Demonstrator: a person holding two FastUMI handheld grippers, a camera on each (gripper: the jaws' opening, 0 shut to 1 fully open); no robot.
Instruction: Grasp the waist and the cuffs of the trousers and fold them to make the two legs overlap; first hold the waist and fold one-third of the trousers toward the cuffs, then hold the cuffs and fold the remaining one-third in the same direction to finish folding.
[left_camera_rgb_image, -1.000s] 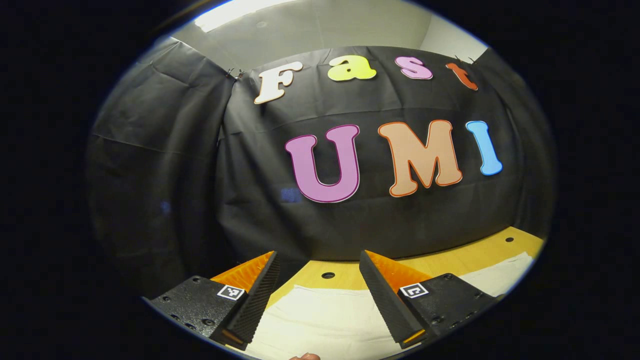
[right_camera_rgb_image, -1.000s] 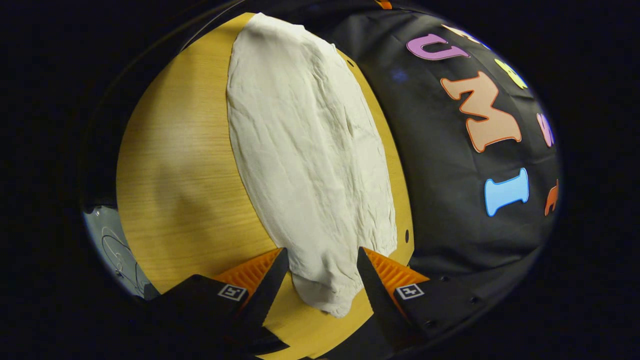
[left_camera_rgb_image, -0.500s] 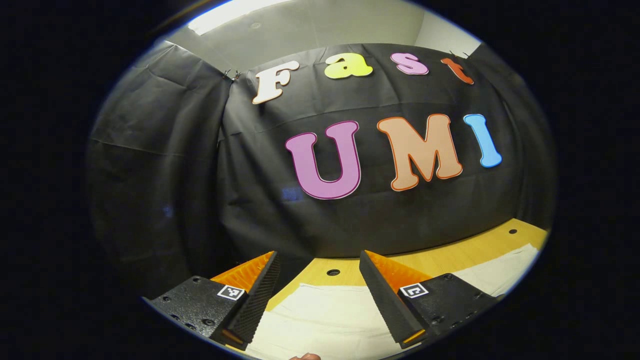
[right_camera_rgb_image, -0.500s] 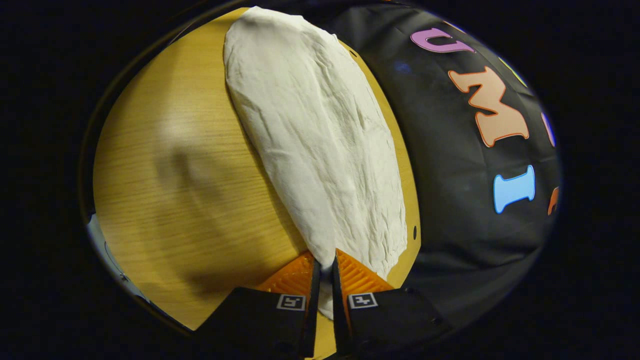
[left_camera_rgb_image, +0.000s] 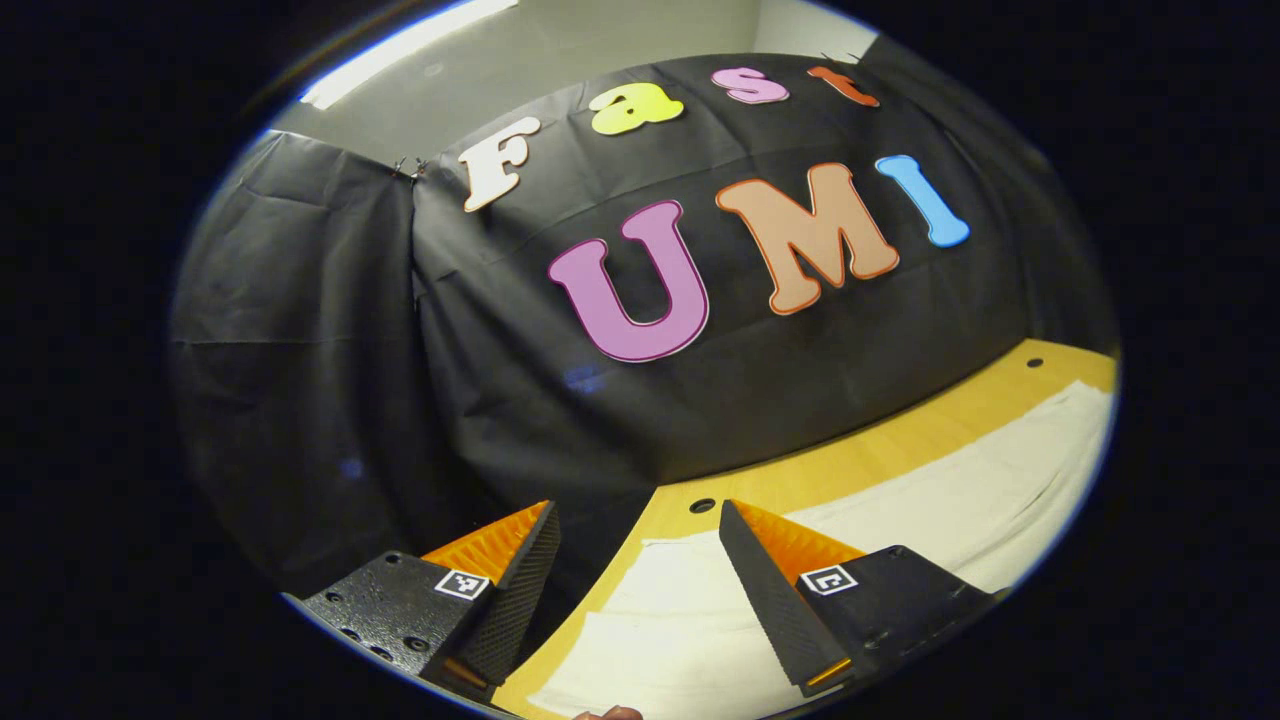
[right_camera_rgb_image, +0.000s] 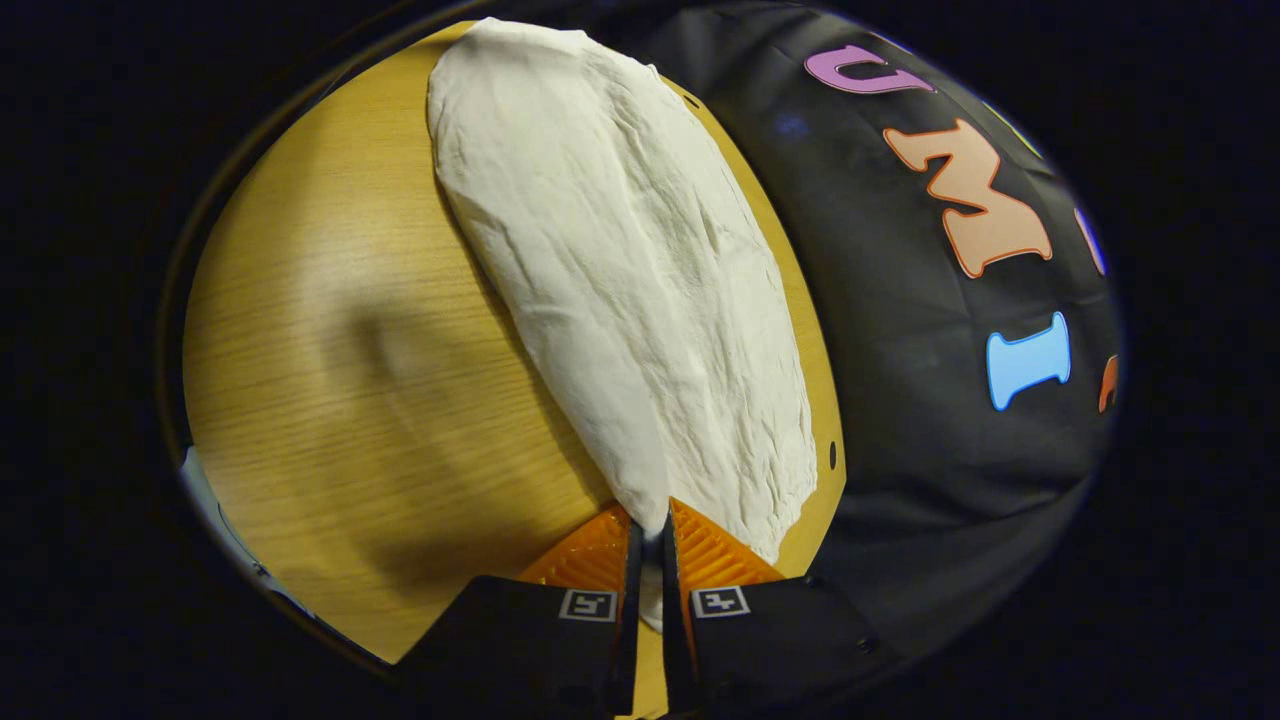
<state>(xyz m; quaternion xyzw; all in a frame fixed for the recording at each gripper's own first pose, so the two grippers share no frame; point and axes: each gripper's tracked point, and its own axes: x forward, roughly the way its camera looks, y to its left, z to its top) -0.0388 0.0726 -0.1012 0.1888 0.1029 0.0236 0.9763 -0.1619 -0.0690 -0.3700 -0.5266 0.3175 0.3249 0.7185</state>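
Your right claw (right_camera_rgb_image: 648, 545) pinches the white trousers (right_camera_rgb_image: 620, 270) at lower centre; your left claw (left_camera_rgb_image: 635, 590) gapes wide above the surface (left_camera_rgb_image: 860, 460), holding nothing.

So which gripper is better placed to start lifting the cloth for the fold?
Right. The right gripper is shut on an end of the white crumpled fabric trousers; the left gripper hangs open above them, gripping nothing.

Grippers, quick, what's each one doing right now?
Left gripper: open, holding nothing, above the trousers.
Right gripper: shut on an end of the trousers.
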